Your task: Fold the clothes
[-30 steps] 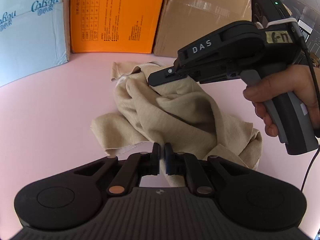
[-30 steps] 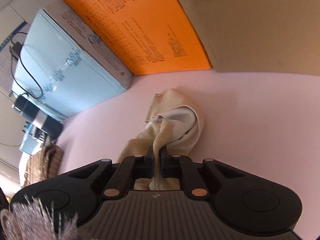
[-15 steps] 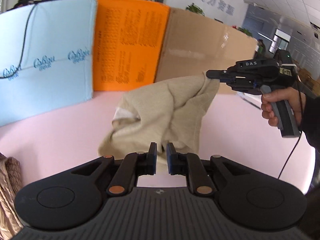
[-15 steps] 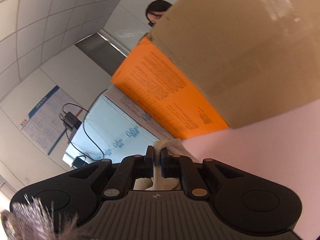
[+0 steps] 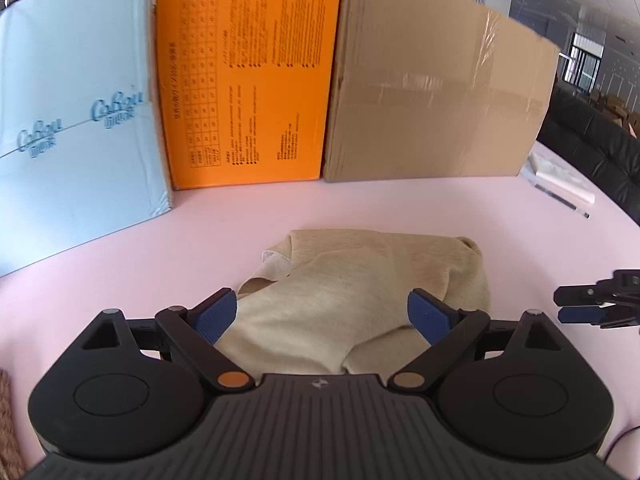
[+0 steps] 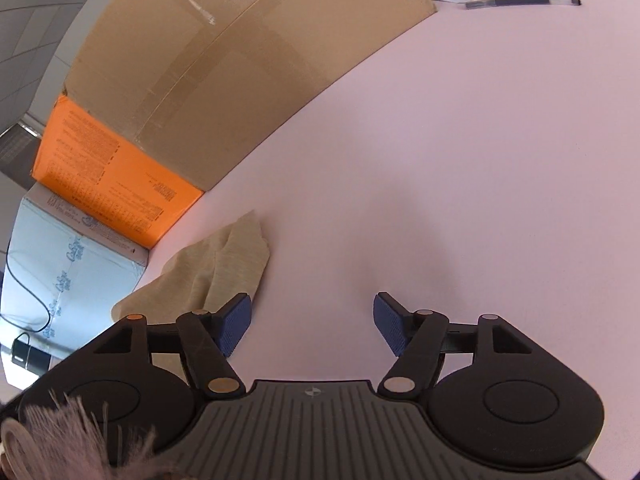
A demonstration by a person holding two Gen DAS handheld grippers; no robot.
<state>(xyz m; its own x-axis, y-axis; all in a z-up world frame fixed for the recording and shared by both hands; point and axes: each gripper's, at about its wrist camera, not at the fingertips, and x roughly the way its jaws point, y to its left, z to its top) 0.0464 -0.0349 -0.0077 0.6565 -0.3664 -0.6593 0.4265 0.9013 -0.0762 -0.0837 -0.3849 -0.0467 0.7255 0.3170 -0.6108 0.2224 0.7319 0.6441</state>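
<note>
Beige garment point(image 5: 360, 296) lying loosely bunched, folding barely begun; left gripper point(image 5: 322, 312) and right gripper point(image 6: 312, 322) both opening, gripping nothing

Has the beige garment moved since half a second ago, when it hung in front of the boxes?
Yes. The beige garment has dropped: it reached up across the orange box before and now lies on the pink table below the boxes.
</note>
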